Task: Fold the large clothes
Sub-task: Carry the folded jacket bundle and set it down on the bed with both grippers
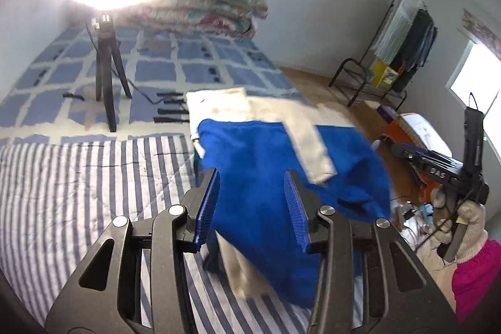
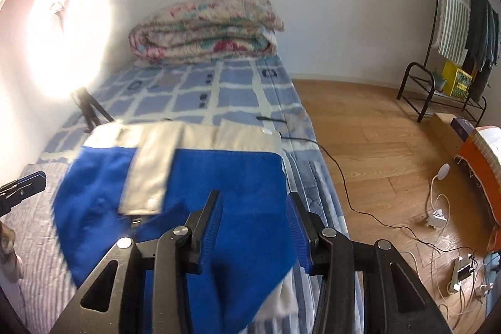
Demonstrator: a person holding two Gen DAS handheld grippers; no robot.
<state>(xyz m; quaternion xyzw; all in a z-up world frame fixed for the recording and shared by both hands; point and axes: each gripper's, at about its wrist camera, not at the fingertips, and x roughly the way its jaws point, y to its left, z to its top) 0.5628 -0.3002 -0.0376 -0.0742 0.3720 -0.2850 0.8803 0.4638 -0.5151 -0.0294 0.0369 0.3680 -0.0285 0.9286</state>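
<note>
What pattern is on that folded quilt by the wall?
Pink, red and teal floral on cream; the folded quilt shows best in the right wrist view.

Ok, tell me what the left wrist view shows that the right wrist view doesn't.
Only the left wrist view: the person's gloved hand holding the right hand-held gripper, a pink sleeve, and a window. Only the right wrist view: the power strip and cables on the wooden floor. Both show the blue and white garment on the bed, the rolled floral quilt, the ring light and the clothes rack.

garment [image 2: 219, 177]: 1 | folded quilt [image 2: 206, 30]: 1 | ring light [image 2: 69, 36]: 1 | clothes rack [image 2: 451, 21]: 1
</note>
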